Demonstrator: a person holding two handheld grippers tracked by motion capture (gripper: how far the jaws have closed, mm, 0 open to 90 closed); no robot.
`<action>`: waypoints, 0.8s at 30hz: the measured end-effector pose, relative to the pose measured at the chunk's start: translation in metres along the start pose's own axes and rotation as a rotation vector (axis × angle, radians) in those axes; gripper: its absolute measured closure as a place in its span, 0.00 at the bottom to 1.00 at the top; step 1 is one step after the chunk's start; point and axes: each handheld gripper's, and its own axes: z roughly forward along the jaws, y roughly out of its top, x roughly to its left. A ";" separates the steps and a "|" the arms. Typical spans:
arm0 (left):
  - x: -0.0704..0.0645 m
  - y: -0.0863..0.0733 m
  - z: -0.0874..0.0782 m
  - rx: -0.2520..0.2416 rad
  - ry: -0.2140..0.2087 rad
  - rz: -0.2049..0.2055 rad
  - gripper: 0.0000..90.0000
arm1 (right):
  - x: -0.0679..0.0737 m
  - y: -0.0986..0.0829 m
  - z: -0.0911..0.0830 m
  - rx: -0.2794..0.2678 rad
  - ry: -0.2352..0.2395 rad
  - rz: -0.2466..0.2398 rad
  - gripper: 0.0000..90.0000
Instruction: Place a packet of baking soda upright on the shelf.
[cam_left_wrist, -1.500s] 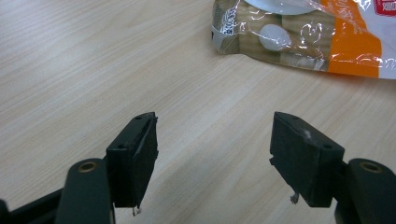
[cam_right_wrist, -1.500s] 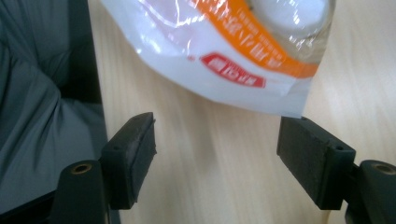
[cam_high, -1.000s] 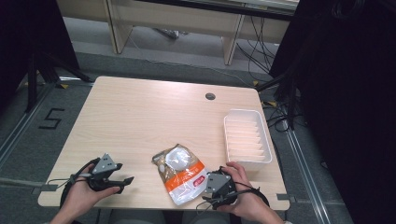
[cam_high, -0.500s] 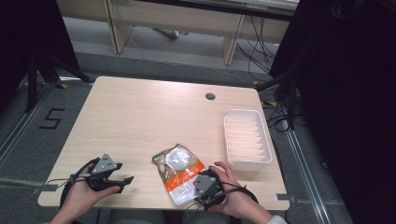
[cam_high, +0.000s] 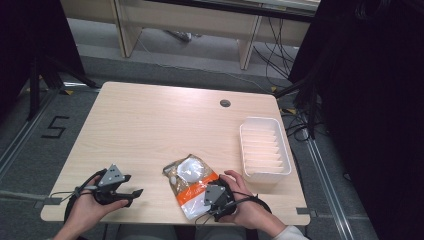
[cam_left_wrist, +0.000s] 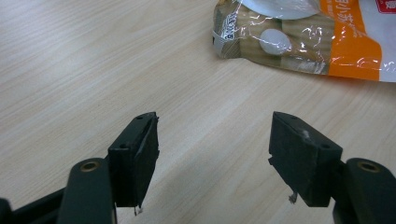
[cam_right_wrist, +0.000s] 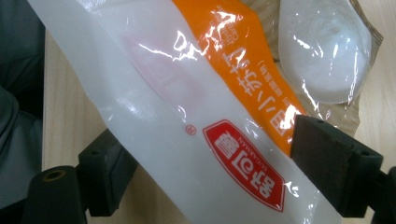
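— Where is the snack bag at this moment?

— Flat on the counter, near the front edge, its white-and-orange end pointing at the person. The right hand-held gripper is at that end: in the right gripper view the bag lies between the two black jaws, which stand spread on either side of it, not yet pressed onto the plastic.

— And the left hand-held gripper?

— Well to the left of the bag, low over bare wood, released and holding nothing. In the left gripper view the bag's far corner lies ahead of its parted jaws, apart from them.

— Anything else there?

— A white ribbed tray by the right edge, just beyond the right hand.
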 end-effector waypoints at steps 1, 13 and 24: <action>0.000 0.000 0.000 -0.005 0.003 -0.001 0.36 | -0.001 0.001 0.000 0.000 -0.007 -0.002 0.21; 0.000 0.000 0.000 -0.001 0.005 -0.001 0.36 | -0.008 0.014 -0.002 0.039 0.043 0.015 0.64; 0.000 0.000 -0.001 -0.001 0.007 0.007 0.36 | -0.027 0.035 -0.010 0.066 0.078 -0.062 1.00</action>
